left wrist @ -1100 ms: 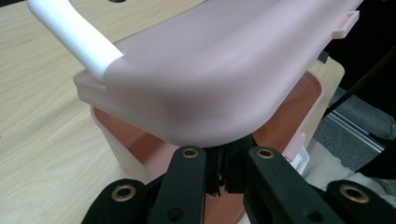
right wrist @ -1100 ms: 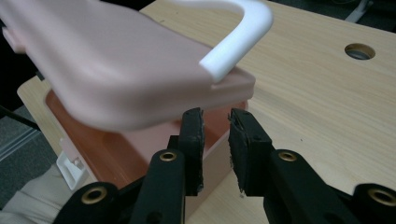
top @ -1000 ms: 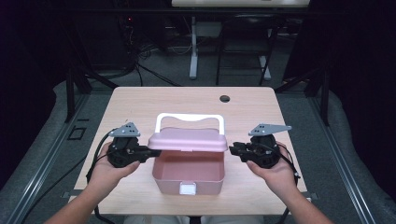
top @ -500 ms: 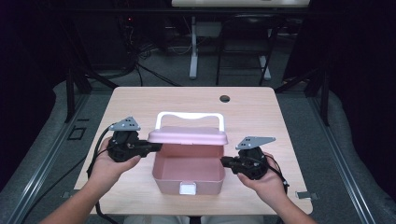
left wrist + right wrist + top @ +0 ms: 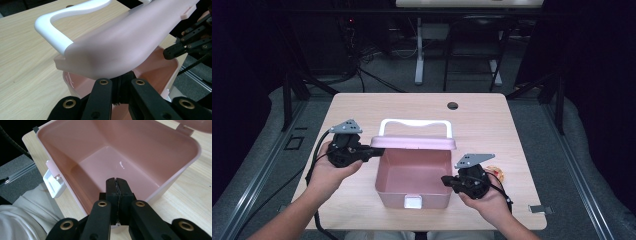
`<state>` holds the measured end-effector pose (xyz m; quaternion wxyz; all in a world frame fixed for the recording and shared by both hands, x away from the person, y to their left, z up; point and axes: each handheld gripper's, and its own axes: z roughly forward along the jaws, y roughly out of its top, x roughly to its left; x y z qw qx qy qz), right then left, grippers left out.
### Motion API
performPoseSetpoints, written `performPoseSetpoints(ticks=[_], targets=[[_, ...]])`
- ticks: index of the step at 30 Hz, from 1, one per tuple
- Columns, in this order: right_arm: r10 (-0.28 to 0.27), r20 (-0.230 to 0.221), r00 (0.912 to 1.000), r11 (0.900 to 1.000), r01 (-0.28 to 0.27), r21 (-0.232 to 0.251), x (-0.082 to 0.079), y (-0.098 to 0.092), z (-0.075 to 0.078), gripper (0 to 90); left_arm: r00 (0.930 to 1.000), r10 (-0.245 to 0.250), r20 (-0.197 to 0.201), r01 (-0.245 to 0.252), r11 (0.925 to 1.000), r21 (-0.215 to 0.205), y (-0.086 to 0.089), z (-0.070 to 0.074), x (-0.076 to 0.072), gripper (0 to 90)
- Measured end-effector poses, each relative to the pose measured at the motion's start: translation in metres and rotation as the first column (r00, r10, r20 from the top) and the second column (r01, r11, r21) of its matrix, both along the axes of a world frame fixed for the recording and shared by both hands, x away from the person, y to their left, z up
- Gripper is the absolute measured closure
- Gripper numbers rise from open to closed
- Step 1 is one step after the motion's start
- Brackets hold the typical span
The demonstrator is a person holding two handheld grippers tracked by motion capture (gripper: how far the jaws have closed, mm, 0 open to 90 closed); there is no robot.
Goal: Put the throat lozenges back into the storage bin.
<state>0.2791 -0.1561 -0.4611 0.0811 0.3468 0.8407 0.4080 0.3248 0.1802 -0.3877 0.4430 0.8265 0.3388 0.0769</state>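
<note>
High view first: the pink box (image 5: 412, 175) sits near the middle of the table (image 5: 492, 120), toward the near edge, its lid (image 5: 414, 142) tipped up at the far side with the white handle (image 5: 414, 125) behind it. The left gripper (image 5: 371, 151) is at the lid's left end, jaws closed together; whether they pinch the edge or only prop it I cannot tell. The right gripper (image 5: 447, 180) is at the box's right wall, jaws shut on nothing. A small orange thing (image 5: 494, 172) lies just right of it on the table.

Left gripper view: the lid (image 5: 120, 42) looms right over the closed jaws, the white handle (image 5: 57, 30) off to the left. The risk, as I read it: if that support slips, the lid drops shut, maybe onto the right gripper (image 5: 175, 51) across the way.

Right gripper view: jaws pressed tight together over the rim, the box (image 5: 75, 147) below bare inside, nothing in it. The white latch (image 5: 53, 183) hangs on the near wall. A push on the wall could slide the light box.
</note>
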Motion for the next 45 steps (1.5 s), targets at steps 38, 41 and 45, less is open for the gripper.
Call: performPoseSetpoints(ticks=[38,41,45], targets=[[0.046,-0.032,0.9985,0.998,-0.047,-0.037,-0.001,0.017,-0.024,90.0,0.9995,0.029,0.013,-0.029,0.9995,0.015,-0.003,0.013,0.016,90.0],[0.042,-0.030,0.9987,0.999,-0.043,-0.033,-0.002,0.016,-0.024,90.0,0.9995,0.029,0.011,-0.029,0.9995,0.013,-0.003,0.015,0.018,90.0],[0.039,-0.031,0.9987,0.999,-0.040,-0.031,-0.002,0.014,-0.024,90.0,0.9993,0.033,0.016,-0.033,0.9994,0.013,-0.005,0.017,0.021,90.0]])
